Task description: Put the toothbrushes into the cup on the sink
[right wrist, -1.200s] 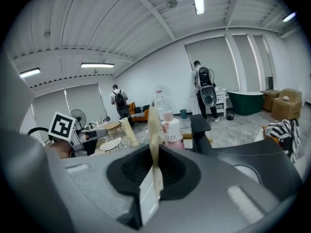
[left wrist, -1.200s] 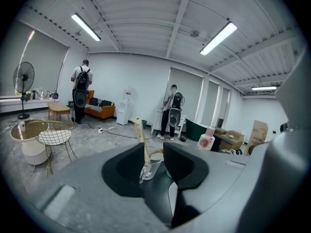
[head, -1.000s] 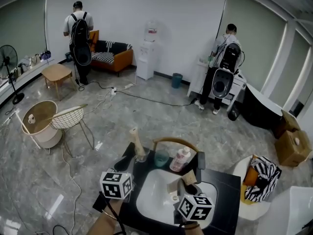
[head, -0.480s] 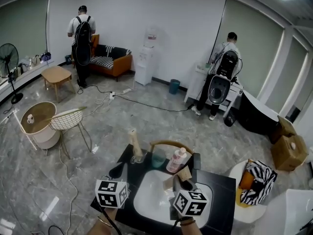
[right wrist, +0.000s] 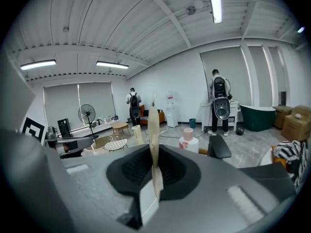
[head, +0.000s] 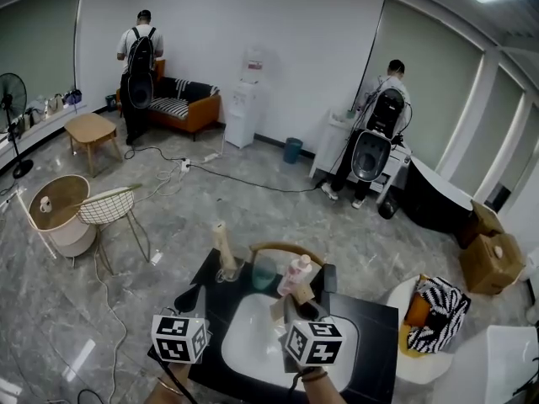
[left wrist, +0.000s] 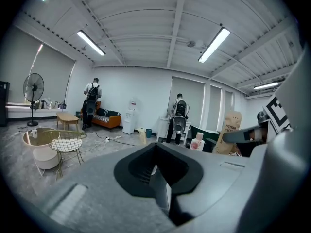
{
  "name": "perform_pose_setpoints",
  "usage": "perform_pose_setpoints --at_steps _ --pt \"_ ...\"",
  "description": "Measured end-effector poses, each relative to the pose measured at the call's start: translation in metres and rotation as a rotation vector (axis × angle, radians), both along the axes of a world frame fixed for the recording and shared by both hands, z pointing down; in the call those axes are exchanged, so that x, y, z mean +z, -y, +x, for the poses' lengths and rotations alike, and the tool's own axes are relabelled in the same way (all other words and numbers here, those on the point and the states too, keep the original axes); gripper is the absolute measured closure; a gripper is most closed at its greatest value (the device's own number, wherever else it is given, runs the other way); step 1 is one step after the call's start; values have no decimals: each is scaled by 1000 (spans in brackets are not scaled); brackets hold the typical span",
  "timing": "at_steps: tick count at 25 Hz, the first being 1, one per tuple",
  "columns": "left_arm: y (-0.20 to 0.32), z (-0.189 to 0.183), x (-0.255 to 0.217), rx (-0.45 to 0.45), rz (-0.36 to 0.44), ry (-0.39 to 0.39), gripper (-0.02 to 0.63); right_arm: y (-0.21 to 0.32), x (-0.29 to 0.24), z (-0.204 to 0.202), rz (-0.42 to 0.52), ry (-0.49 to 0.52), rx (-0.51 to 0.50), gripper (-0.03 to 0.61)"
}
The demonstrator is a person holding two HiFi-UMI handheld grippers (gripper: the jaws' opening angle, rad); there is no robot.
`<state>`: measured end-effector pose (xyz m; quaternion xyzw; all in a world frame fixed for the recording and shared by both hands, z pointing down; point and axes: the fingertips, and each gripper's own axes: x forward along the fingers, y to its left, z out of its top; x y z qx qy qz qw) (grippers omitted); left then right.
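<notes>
A black sink counter (head: 379,343) holds a white basin. At its back edge a tan toothbrush package (head: 221,241) stands upright in a clear glass (head: 227,271), next to a teal cup (head: 263,273). My right gripper (head: 293,311) hovers over the basin, shut on a flat tan cardboard toothbrush package (right wrist: 154,140), which the right gripper view shows edge-on between the jaws. The left gripper view shows that package (left wrist: 231,130) face-on. My left gripper (head: 191,298) is over the counter's left part, shut with nothing between its jaws (left wrist: 156,171).
A pink-and-white bottle (head: 295,274) and a curved wooden faucet (head: 286,248) stand behind the basin. Left of the sink are a wire chair (head: 105,209), a round table (head: 55,213) and floor cables. Two people with backpacks stand far off. A white tub (head: 505,360) is at the right.
My left gripper has pulled back a little from the glass and its jaws have come together. The right gripper with its package has edged forward over the basin.
</notes>
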<state>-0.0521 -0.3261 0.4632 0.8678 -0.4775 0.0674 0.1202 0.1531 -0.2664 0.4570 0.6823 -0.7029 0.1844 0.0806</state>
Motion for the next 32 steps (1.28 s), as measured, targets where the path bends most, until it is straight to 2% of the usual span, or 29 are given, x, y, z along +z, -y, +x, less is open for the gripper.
perform_pose_setpoints --at_steps 19,32 --pt "-3 -21 19 -51 -13 58 604 69 -25 12 89 25 -12 540" --pt "-6 -29 35 -100 -50 45 604 107 -27 19 133 16 -15 540"
